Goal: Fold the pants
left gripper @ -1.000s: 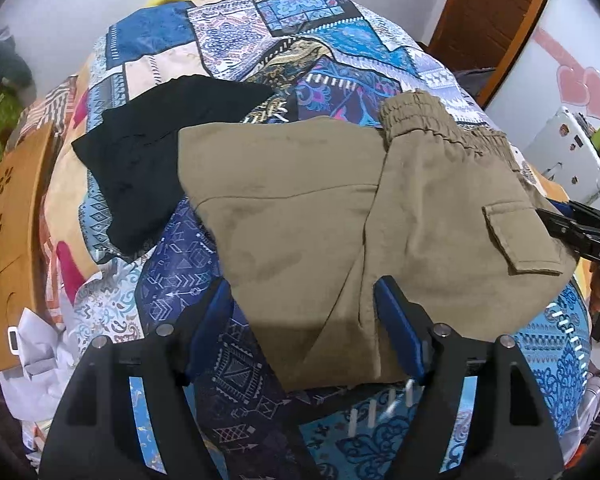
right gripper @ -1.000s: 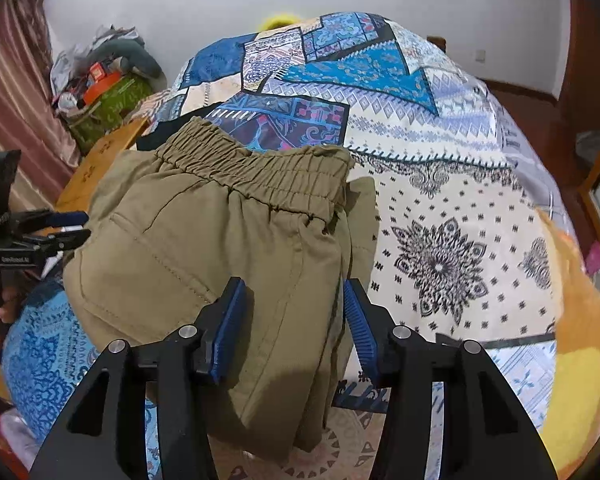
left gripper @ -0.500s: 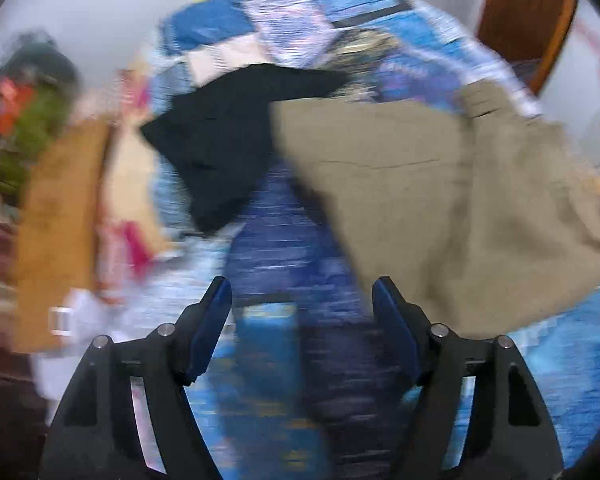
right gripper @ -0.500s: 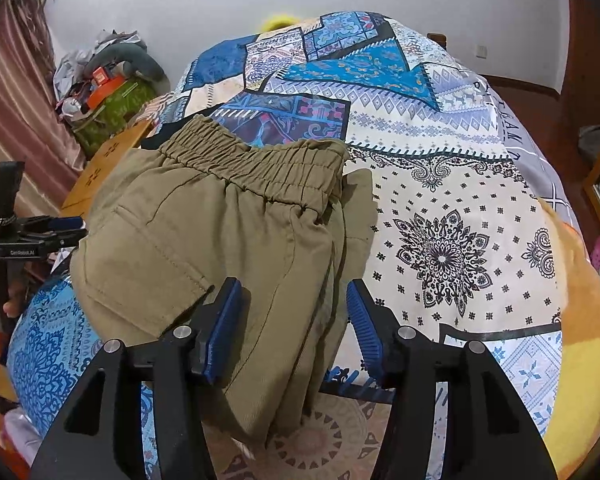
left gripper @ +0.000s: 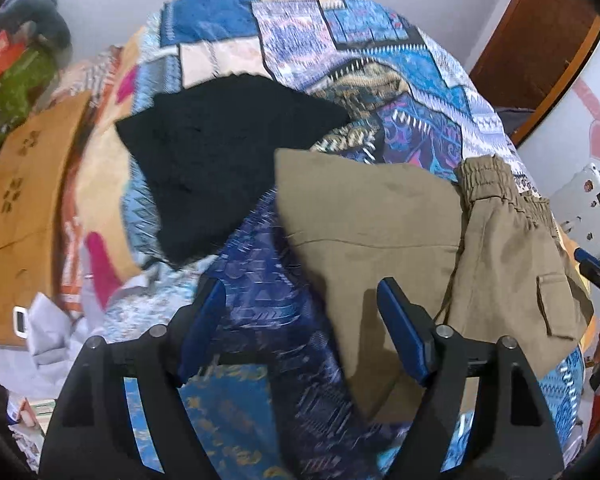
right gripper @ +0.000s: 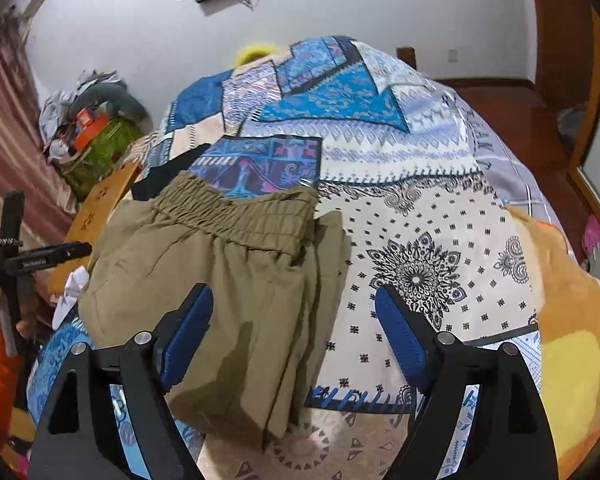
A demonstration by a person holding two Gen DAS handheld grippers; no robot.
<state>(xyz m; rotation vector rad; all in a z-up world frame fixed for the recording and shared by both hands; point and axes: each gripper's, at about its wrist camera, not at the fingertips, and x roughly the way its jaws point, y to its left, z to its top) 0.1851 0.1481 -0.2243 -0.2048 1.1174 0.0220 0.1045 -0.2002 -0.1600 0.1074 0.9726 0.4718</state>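
Lying folded on the patterned bedspread (right gripper: 420, 184), your khaki pants (right gripper: 228, 272) have the waistband on the far side, beside a black garment (left gripper: 220, 168). Your right gripper (right gripper: 294, 334) has just been opening, its 2 jaws now wide apart above the pants' near edge, clamping nothing. Your left gripper (left gripper: 302, 330) also hangs spread and empty, over the bedspread and the pants' left edge.

Left wrist view: close above the bed's (left gripper: 400, 80) near-left edge, angled steeply down. Right wrist view: further right, tilted less, reaching the far wall (right gripper: 340, 4). Both share the khaki pants (left gripper: 380, 216) (right gripper: 220, 264) and patchwork quilt (right gripper: 420, 168)
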